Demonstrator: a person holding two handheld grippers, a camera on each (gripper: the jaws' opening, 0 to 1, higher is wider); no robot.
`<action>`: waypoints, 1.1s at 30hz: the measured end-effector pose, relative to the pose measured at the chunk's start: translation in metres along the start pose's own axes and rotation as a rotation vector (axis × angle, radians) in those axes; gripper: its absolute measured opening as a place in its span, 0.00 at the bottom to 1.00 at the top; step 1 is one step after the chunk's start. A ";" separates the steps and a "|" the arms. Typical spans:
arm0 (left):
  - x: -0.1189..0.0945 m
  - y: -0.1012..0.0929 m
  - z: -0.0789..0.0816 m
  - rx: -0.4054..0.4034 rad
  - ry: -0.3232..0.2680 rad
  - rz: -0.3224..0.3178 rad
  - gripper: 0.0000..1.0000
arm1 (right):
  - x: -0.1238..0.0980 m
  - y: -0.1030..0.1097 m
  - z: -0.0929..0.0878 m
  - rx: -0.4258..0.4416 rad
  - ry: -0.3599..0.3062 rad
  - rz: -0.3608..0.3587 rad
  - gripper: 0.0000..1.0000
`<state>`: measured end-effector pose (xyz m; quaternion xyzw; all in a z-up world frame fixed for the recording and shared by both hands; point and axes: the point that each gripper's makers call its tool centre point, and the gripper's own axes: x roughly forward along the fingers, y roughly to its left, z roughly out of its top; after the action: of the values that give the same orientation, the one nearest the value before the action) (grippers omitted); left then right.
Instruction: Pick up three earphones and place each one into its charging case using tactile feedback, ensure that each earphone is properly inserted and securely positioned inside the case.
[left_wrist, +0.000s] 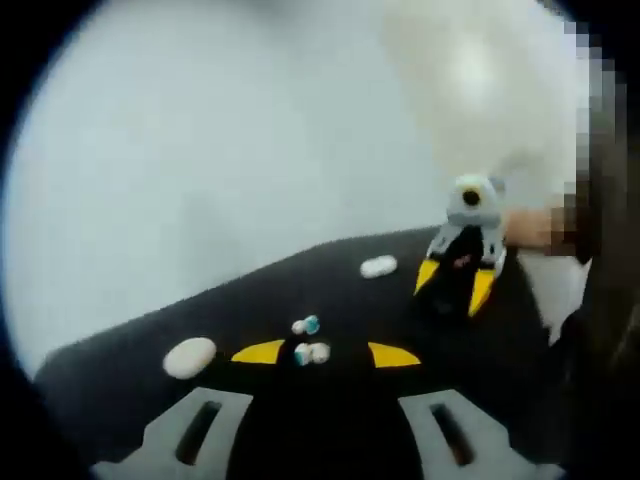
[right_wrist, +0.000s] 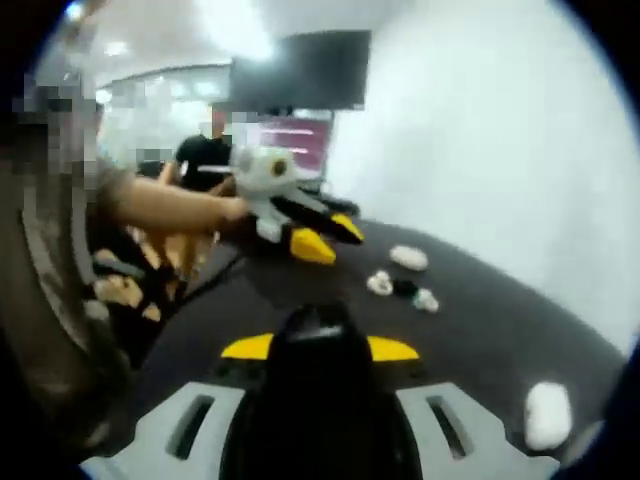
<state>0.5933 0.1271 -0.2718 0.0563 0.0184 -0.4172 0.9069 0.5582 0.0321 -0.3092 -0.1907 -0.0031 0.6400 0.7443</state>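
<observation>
Blur softened both views, so small things on the dark surface (left_wrist: 400, 300) read mostly as pale blobs. In the left gripper view the left claw (left_wrist: 326, 353) stood open, its yellow tips apart, with a white and teal earphone (left_wrist: 312, 352) lying between them; whether either tip touched it could not be told. A second earphone (left_wrist: 306, 325) lay just beyond. A white oval charging case (left_wrist: 189, 356) sat to the left near the surface edge, and another case (left_wrist: 378, 266) lay farther off; whether their lids were open was too blurred to tell. The right claw (left_wrist: 455, 283) hovered at the far side, held by a hand (left_wrist: 533, 229) partly cut off behind mosaic.

In the right gripper view the right claw (right_wrist: 320, 347) carried a black, rounded object (right_wrist: 318, 372) between its yellow tips, apparently clamped, though its identity was unclear. The left claw (right_wrist: 325, 237) hung above the surface. Small white pieces (right_wrist: 402, 286) lay clustered in the middle, indistinct. A white case (right_wrist: 547, 414) sat at the lower right. A person (right_wrist: 205, 160) stood in the background below a dark screen (right_wrist: 305, 68).
</observation>
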 end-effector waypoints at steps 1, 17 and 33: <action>0.000 -0.006 0.005 -0.033 -0.010 -0.026 0.25 | -0.001 0.002 0.002 -0.031 -0.006 -0.008 0.34; 0.059 -0.091 -0.010 -0.215 0.301 -0.449 0.32 | -0.003 0.002 0.002 -0.155 -0.032 0.008 0.23; 0.044 -0.121 0.003 -0.146 0.210 -0.428 0.14 | 0.001 0.009 -0.002 0.008 -0.020 0.068 0.23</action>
<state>0.5303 0.0153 -0.2829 0.0283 0.1540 -0.5893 0.7926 0.5502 0.0330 -0.3141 -0.1812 -0.0016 0.6668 0.7228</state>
